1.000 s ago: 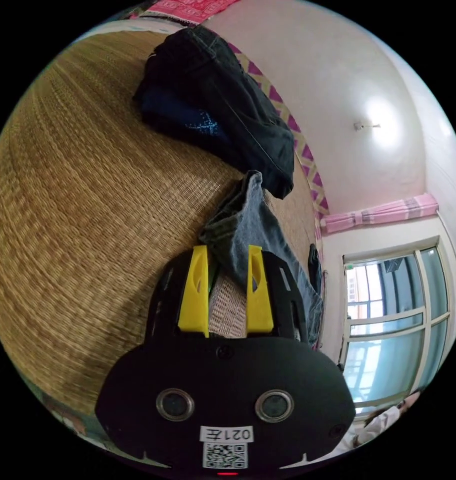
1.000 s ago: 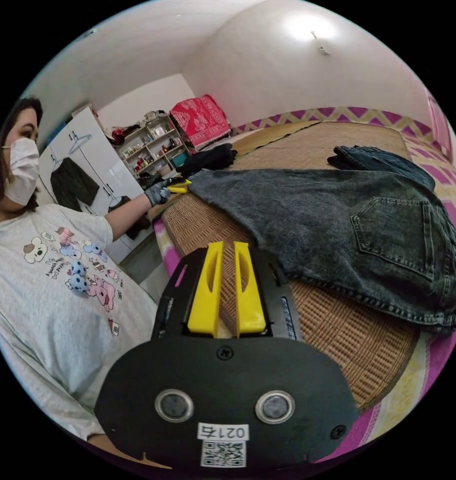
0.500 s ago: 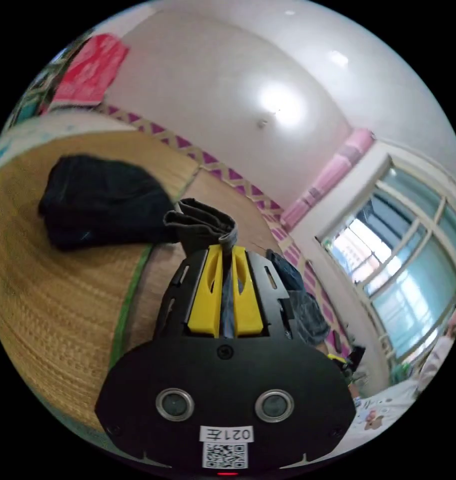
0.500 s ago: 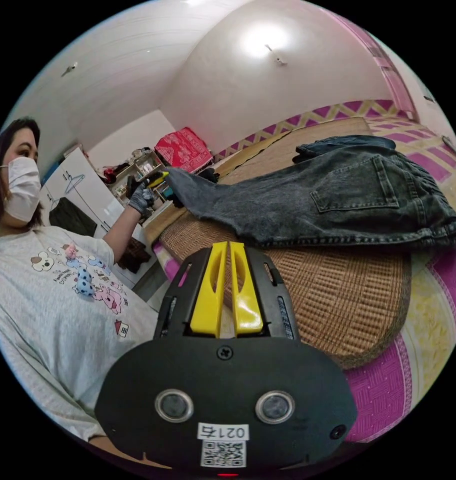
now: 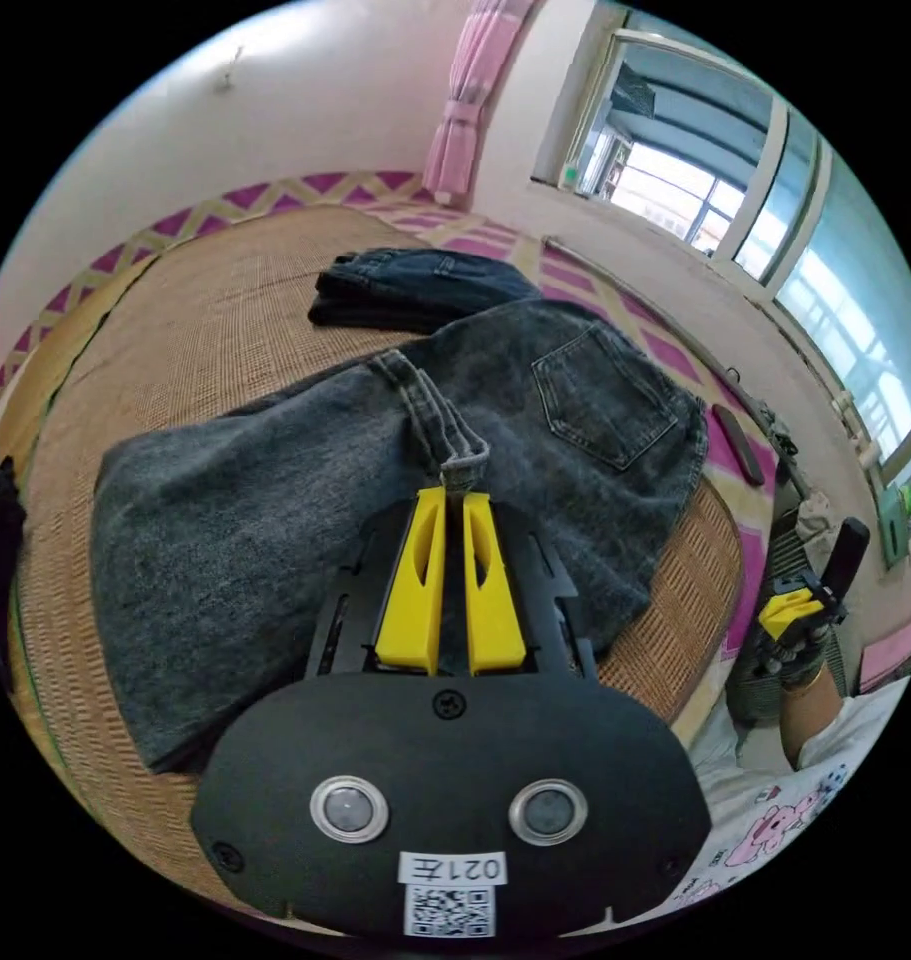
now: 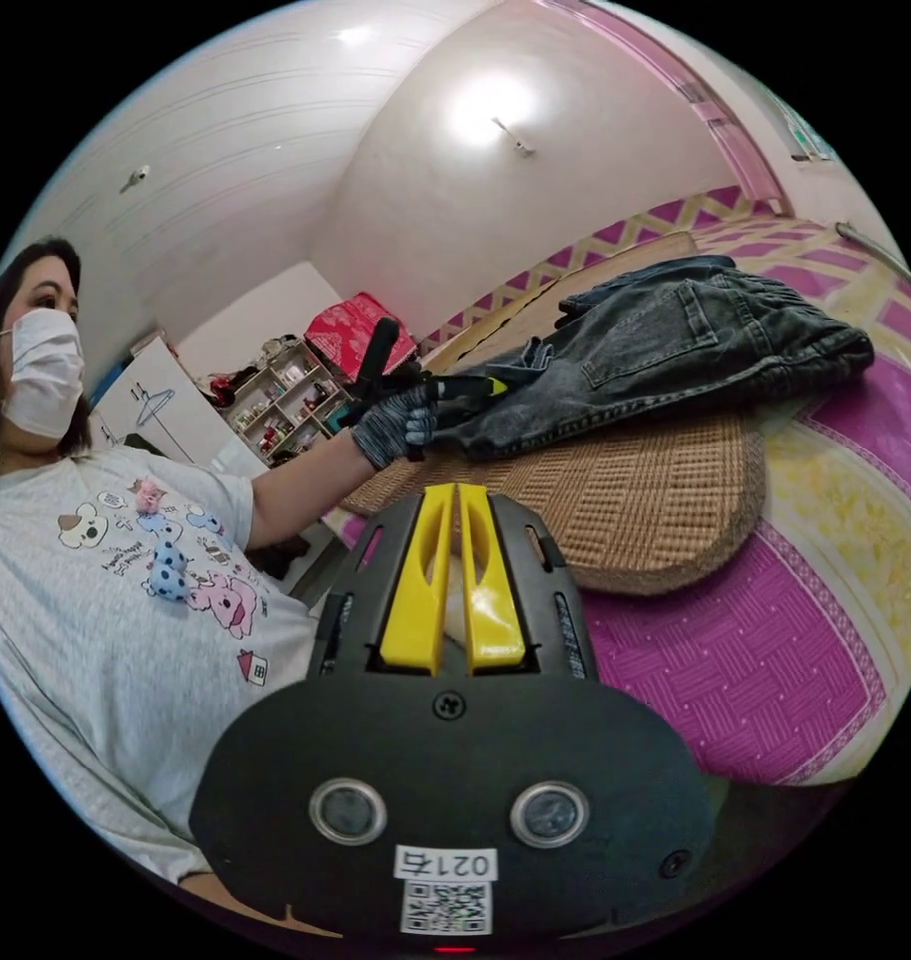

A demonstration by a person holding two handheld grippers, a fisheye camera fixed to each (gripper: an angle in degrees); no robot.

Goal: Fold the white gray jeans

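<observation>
Pinching the hem end of the gray jeans (image 5: 375, 450) between nearly closed fingers, the left gripper (image 5: 453, 510) sits right over the garment lying lengthwise on the woven mat (image 5: 205, 290), while the right gripper (image 6: 453, 505), fingers together and empty, hangs well apart off the bed's edge.

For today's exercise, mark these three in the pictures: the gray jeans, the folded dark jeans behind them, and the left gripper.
gray jeans (image 5: 595, 400), left gripper view, on the back pocket.
folded dark jeans (image 5: 415, 285), left gripper view, on the top layer.
left gripper (image 5: 453, 500), left gripper view, between its yellow fingertips.
</observation>
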